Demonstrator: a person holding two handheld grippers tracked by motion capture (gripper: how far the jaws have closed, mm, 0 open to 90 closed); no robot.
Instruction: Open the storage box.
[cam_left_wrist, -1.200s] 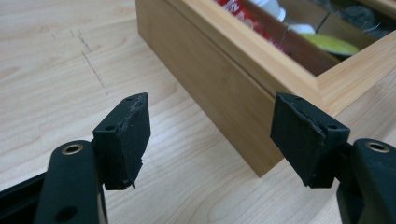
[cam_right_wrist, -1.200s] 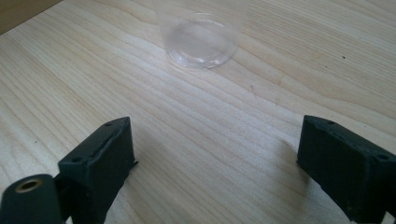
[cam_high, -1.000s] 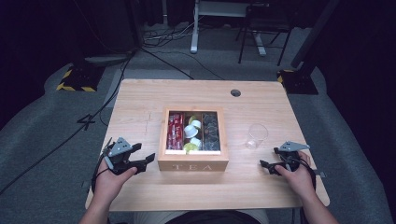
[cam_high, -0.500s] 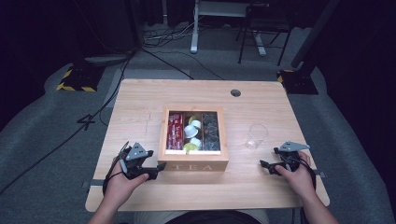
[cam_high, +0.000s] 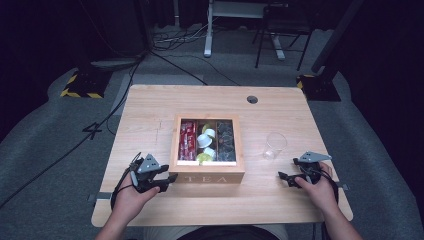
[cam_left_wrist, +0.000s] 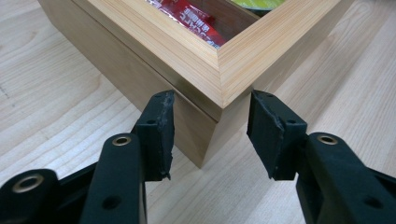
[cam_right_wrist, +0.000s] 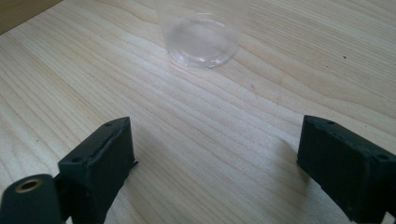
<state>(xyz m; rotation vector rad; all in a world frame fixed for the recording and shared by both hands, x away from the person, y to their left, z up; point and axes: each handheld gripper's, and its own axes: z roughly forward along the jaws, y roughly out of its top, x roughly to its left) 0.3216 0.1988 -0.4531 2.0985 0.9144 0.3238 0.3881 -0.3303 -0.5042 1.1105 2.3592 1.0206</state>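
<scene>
Wooden tea box (cam_high: 206, 176) at the table's middle, a gripper at its near left corner.

Item: lidless box lettered TEA on its front wall, standing on a pale wood table (cam_high: 150, 107); three compartments hold red sachets (cam_high: 187, 140) at left, white and yellow-green capsules (cam_high: 205, 141) in the middle, dark packets (cam_high: 225, 140) at right. Left gripper (cam_left_wrist: 211, 135) is low at the box's near left corner, jaws apart, one to each side of the corner edge; whether they touch the wood I cannot tell. Clear glass cup (cam_high: 274, 145) stands upright to the right of the box, apart from it. Right gripper (cam_right_wrist: 215, 163) rests near the table's right edge, jaws wide apart over bare wood, the cup just ahead of them.
</scene>
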